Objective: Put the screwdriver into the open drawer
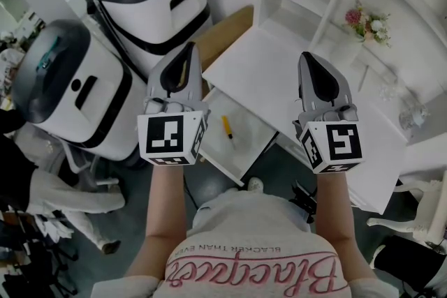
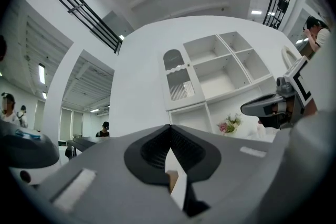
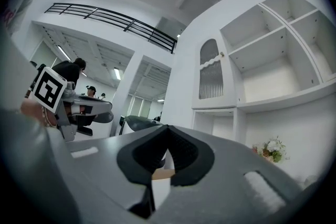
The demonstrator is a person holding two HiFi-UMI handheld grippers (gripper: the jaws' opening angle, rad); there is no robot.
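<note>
Screwdriver (image 1: 227, 128) is lying inside the open drawer (image 1: 251, 132), just below the middle of the head view. Its yellow handle is toward the top of the frame and the thinner end is pointing down. The drawer is sticking out from under the white counter (image 1: 279, 66), which is filling the upper right of the picture. Judging from this, the tool is already sitting where the task wants it.

You are holding the left gripper (image 1: 187, 49) over the drawer's left edge in the picture and the right gripper (image 1: 309, 58) over the counter at the right. Both are well apart from the tool. In each gripper view the jaws are pressing together with nothing between them.

If you are needing to take it again, I am expecting a small, light and stiff thing, not fragile. The handle looks rounded, so it may be rolling on the smooth drawer floor when touched. I would be closing across the yellow handle near its middle, because the metal shaft is thin and probably slippery.
</note>
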